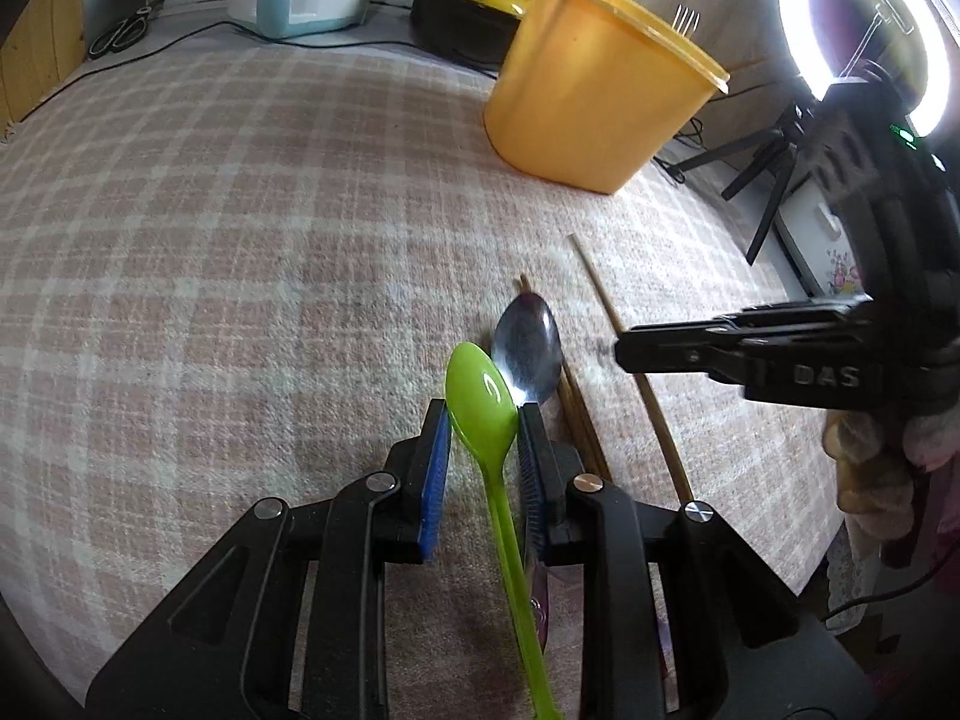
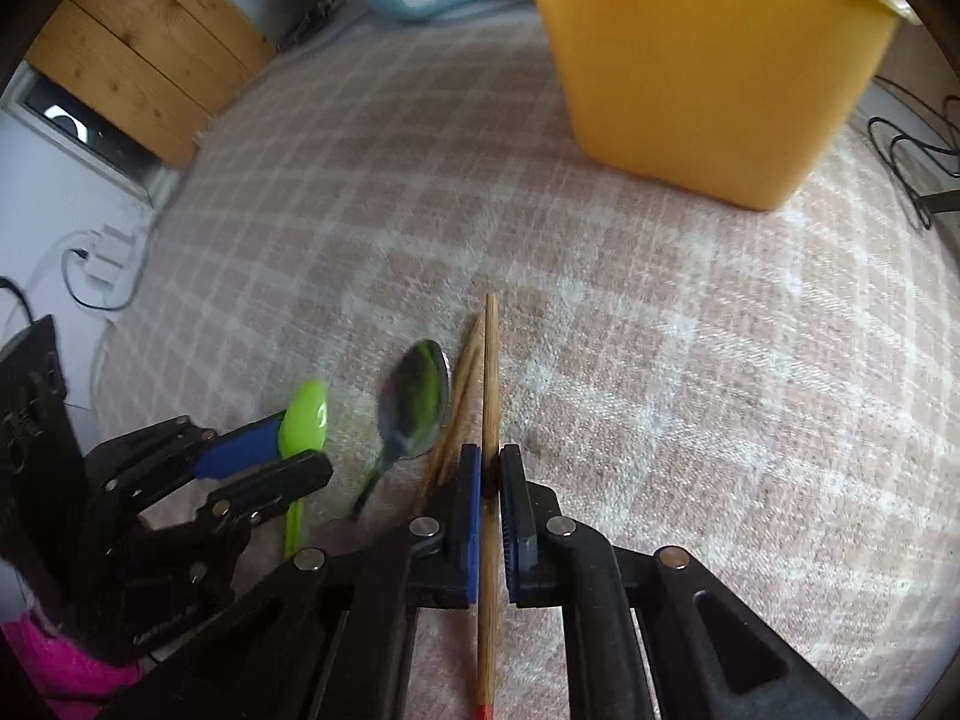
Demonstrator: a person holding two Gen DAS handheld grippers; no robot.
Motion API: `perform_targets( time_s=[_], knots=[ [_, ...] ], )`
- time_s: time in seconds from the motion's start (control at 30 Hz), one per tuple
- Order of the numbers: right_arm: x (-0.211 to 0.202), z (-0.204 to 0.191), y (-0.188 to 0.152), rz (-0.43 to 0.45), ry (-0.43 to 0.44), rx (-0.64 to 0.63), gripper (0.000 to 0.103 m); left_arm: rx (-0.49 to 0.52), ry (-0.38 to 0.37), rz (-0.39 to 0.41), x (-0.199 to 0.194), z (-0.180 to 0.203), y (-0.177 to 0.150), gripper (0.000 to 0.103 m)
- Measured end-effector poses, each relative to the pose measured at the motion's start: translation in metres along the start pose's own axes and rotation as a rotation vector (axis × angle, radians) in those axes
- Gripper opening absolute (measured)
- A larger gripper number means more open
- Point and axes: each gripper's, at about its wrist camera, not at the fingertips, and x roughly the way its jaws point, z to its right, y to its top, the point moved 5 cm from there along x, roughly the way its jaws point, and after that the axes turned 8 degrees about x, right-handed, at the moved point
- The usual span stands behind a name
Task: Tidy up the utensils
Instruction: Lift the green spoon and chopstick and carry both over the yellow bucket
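L tongs [image 1: 483, 420] pinching green spoon [image 1: 483, 402] at the bowl, just above counter [image 1: 240, 240]. R tongs [image 2: 491, 468] clamped on chopstick [image 2: 489, 390]. Metal spoon [image 2: 417, 402] + 2 chopsticks [image 2: 462, 384] lie between; yellow bin [image 1: 594, 90] well behind.

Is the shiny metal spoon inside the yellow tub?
No, the metal spoon lies on the checked cloth, apart from the yellow tub.
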Motion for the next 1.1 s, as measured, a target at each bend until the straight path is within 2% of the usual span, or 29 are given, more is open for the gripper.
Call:
perform_targets(
  time_s=[0.17,0.47,0.83,1.1],
  knots=[
    [-0.025,0.007,-0.005,0.076,0.052,0.024,0.003,0.002,0.008,0.02,-0.007,0.003,0.008,0.022],
    [-0.068,0.016,-0.017,0.233,0.135,0.058,0.003,0.01,0.016,0.115,-0.042,0.014,0.032,0.021],
    [-0.115,0.025,-0.029,0.365,0.129,0.044,0.003,0.052,0.016,0.206,-0.075,0.033,0.058,0.021],
    [-0.152,0.031,-0.023,0.466,0.114,0.054,0.003,0.091,0.006,0.259,-0.092,0.051,0.075,0.021]
  ],
)
